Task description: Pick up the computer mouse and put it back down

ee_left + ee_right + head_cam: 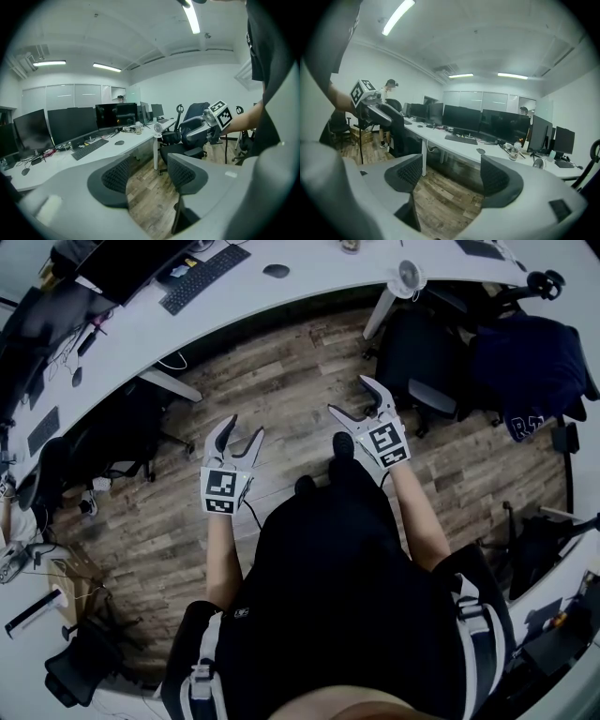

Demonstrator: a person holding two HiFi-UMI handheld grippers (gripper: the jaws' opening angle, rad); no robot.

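While both tools hang over the wooden floor point(281, 362) in the head view, the dark oval computer mouse point(276, 271) lies on the white curved tabletop point(319, 282) just right of the black keyboard point(204, 277). It is well apart from the left gripper point(244, 427) and the right gripper point(352, 397), and each one's fingers point(225, 435) are spread wide with nothing between them. The step in hand looks like the approach. Either gripper should come in level with the tabletop, fingers straddling the mouse's sides before closing gently, clear of the keyboard. White letters on a dark blue garment point(525, 362) far right of the keyboard are too partial to read.

In the left gripper view, the fingers point(115, 178) stand wide and empty, with the mouse point(120, 142) just right of the keyboard point(89, 148).

In the right gripper view, the fingers point(408, 174) gape around bare floor, with the mouse point(481, 151) right of the keyboard point(461, 138). No brand is legible, and the square markers point(221, 488) bear only patterns.
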